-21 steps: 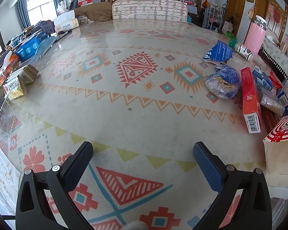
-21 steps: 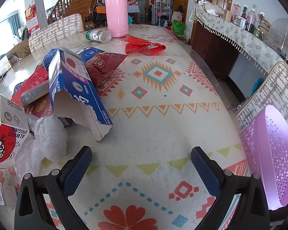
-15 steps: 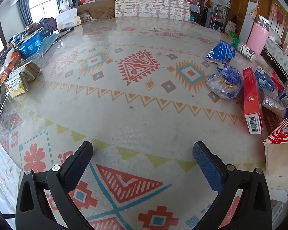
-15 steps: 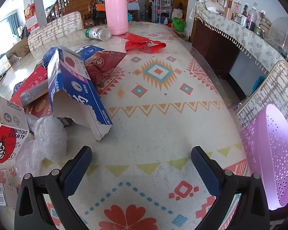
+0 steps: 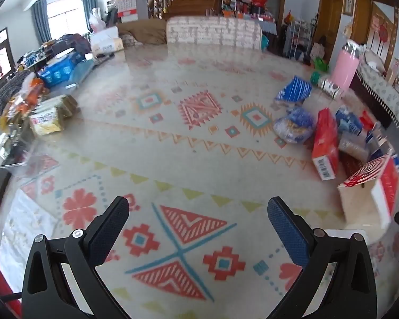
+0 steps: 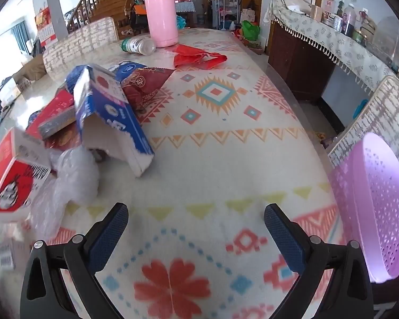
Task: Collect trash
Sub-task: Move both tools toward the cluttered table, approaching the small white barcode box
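Observation:
A pile of trash lies on the patterned table. In the right wrist view I see a torn blue and white carton [image 6: 111, 122], a red and white box [image 6: 13, 175], crumpled clear plastic [image 6: 74, 175], a dark red bag [image 6: 146, 85] and a red plastic bag [image 6: 199, 57]. My right gripper [image 6: 195, 222] is open and empty over the tablecloth, right of the pile. In the left wrist view the pile shows at the right: a red box [image 5: 324, 143], a blue bag [image 5: 294, 126], a red and white box [image 5: 369, 194]. My left gripper [image 5: 198, 216] is open and empty.
A purple perforated basket [image 6: 377, 191] stands at the table's right edge beside a chair back [image 6: 369, 117]. A pink flask [image 6: 161, 18] and a lying bottle [image 6: 138, 45] are at the far end. Snack packs [image 5: 50, 114] and blue boxes [image 5: 61, 70] line the left side.
Both grippers have shifted a little, and the views now show slight motion blur. The left view has swung to the left and pulled back. Both stay open and empty.

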